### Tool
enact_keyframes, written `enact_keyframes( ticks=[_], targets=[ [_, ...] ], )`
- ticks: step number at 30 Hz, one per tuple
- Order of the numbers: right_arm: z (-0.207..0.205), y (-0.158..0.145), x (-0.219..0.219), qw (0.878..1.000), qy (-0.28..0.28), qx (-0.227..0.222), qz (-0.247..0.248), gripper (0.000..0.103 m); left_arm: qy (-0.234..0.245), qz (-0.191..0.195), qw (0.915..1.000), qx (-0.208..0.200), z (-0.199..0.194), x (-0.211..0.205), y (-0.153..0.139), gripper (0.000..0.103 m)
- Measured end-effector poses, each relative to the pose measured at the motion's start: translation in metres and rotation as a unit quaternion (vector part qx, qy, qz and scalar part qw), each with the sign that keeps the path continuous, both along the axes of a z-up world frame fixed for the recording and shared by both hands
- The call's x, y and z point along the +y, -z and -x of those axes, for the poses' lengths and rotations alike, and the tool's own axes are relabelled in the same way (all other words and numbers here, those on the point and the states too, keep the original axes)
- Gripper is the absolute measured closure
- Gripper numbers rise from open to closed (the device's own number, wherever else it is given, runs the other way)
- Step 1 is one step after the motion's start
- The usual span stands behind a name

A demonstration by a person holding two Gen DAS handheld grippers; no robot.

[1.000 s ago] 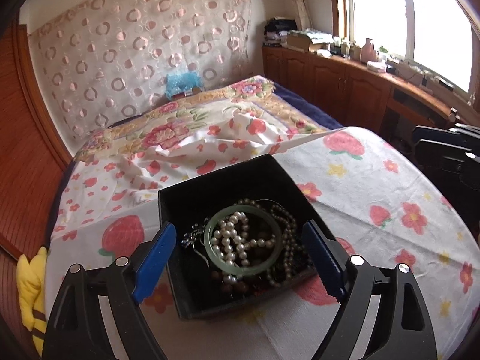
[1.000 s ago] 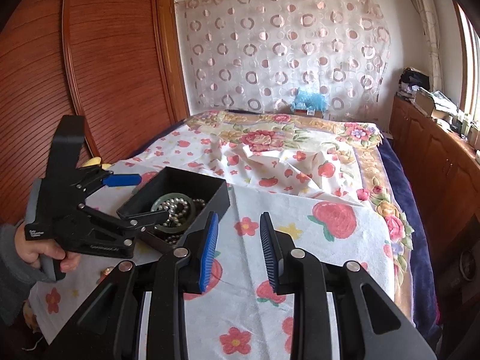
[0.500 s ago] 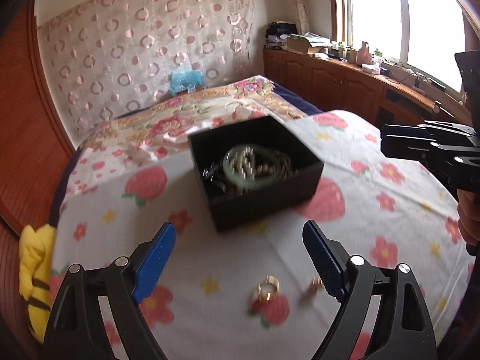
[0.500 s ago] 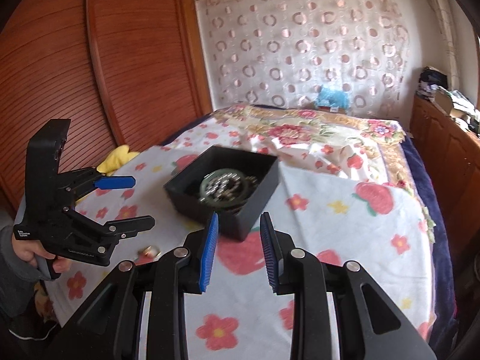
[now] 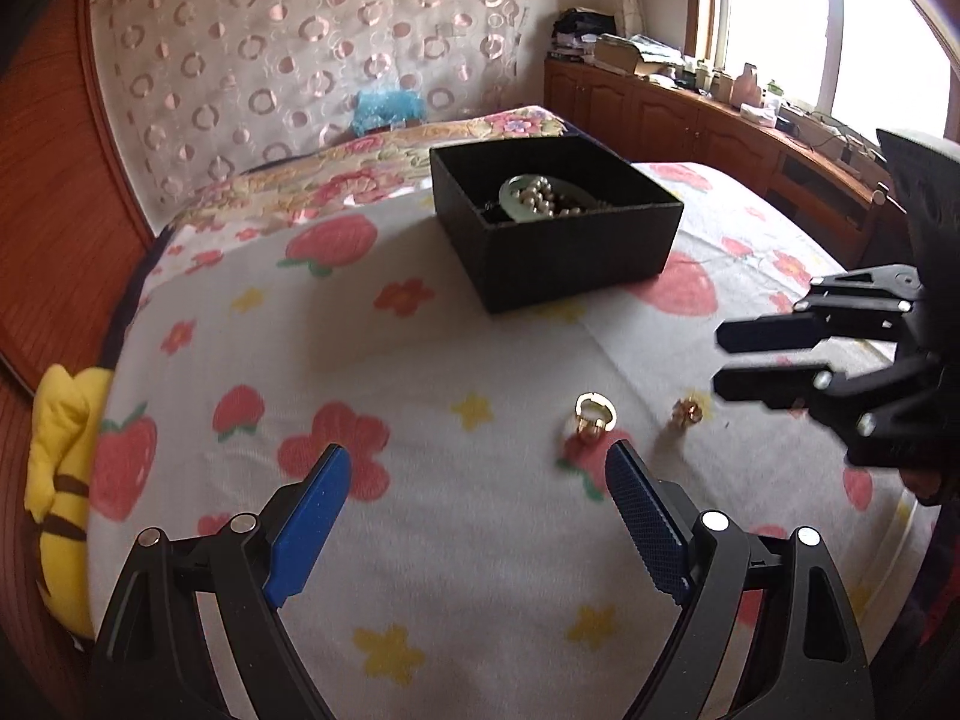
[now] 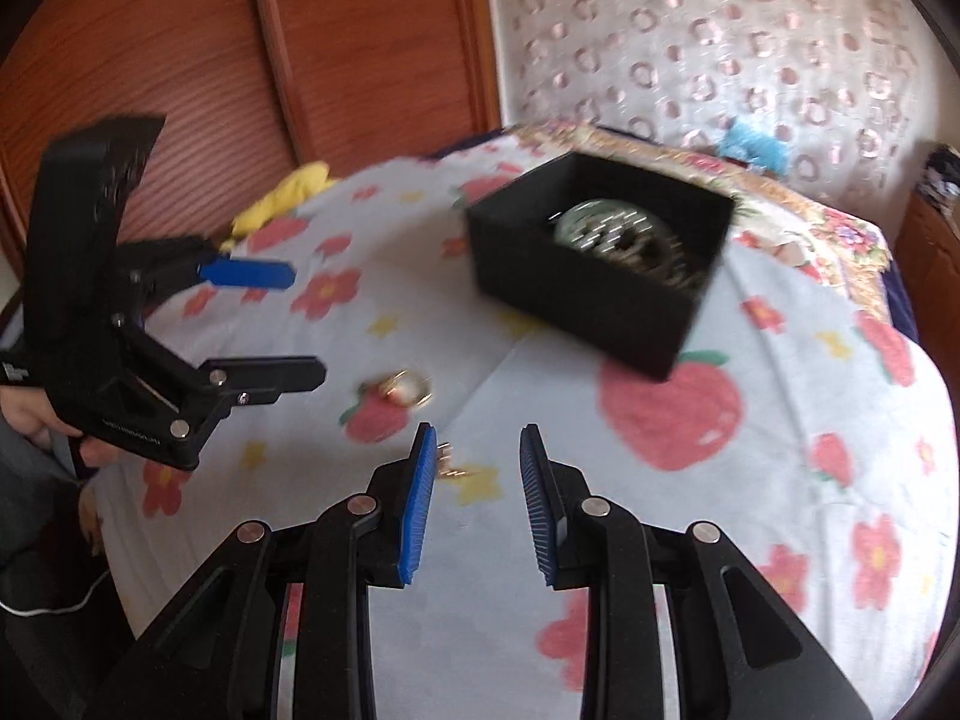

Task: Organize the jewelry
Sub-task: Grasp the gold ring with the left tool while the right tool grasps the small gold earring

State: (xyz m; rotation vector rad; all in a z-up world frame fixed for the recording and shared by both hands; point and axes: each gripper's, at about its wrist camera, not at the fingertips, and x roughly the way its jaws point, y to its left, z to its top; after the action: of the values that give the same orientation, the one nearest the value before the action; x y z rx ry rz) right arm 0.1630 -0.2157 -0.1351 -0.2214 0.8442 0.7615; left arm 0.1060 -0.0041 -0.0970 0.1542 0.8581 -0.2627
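Note:
A black open box (image 5: 576, 258) (image 6: 570, 294) sits on the flowered bedcloth, holding a green bangle (image 5: 516, 195) (image 6: 576, 225) and pearl strands (image 5: 549, 201). Nearer on the cloth lie a gold ring (image 5: 594, 417) (image 6: 405, 387) and a small gold piece (image 5: 687, 411) (image 6: 447, 462). My left gripper (image 5: 477, 468) (image 6: 303, 324) is wide open above the cloth, the ring just ahead of its right finger. My right gripper (image 6: 477, 438) (image 5: 720, 360) has its jaws narrowly apart and empty, the small gold piece beside its left finger.
The flowered cloth (image 5: 420, 360) covers a bed, rounding off at the near edge. A yellow plush toy (image 5: 60, 468) (image 6: 282, 198) lies at the left edge by the wooden wardrobe (image 6: 180, 60). Cluttered wooden cabinets (image 5: 690, 120) run under the window on the right.
Both grippers have drawn back from the box and dipped toward the near cloth. The ring and the small gold piece have come into view. Neither gripper's jaw width has changed.

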Motion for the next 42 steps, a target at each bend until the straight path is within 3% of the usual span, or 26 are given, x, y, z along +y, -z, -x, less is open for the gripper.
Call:
enact_keyframes(
  ticks=[9, 10, 12, 13, 25, 30, 38, 40, 42],
  targets=[
    [-0.001, 0.016, 0.024, 0.999, -0.022, 0.005, 0.037, 0.072, 0.005, 0.009, 0.9999, 0.008, 0.006, -0.001, 0.004, 0.020],
    [-0.001, 0.016, 0.026, 0.999, -0.024, 0.001, 0.042, 0.074, 0.006, 0.010, 0.9999, 0.008, 0.005, -0.001, 0.003, 0.020],
    [-0.002, 0.016, 0.027, 0.999, -0.024, -0.002, 0.048, 0.090, 0.006, 0.009, 0.9999, 0.009, 0.005, -0.003, 0.004, 0.020],
    [-0.002, 0.016, 0.026, 0.999, -0.024, -0.002, 0.049, 0.093, 0.007, 0.010, 0.9999, 0.010, 0.005, -0.003, 0.004, 0.020],
    [-0.011, 0.002, -0.006, 1.000, 0.006, 0.001, 0.011, 0.094, 0.034, 0.012, 0.9992, 0.017, -0.007, -0.028, 0.009, 0.021],
    [-0.017, 0.001, -0.018, 1.000, 0.021, 0.007, 0.004, 0.094, 0.041, 0.016, 0.9987, 0.026, -0.012, -0.035, 0.010, 0.046],
    [-0.019, 0.000, -0.024, 1.000, 0.030, 0.007, 0.001, 0.094, 0.053, 0.018, 0.9978, 0.037, -0.016, -0.046, 0.015, 0.067],
    [-0.019, 0.000, -0.024, 1.000, 0.030, 0.006, 0.002, 0.094, 0.054, 0.015, 0.9978, 0.036, -0.016, -0.048, 0.015, 0.081],
    [-0.020, -0.002, -0.025, 1.000, 0.031, 0.006, 0.001, 0.094, 0.057, 0.018, 0.9975, 0.036, -0.015, -0.049, 0.015, 0.089]
  ],
)
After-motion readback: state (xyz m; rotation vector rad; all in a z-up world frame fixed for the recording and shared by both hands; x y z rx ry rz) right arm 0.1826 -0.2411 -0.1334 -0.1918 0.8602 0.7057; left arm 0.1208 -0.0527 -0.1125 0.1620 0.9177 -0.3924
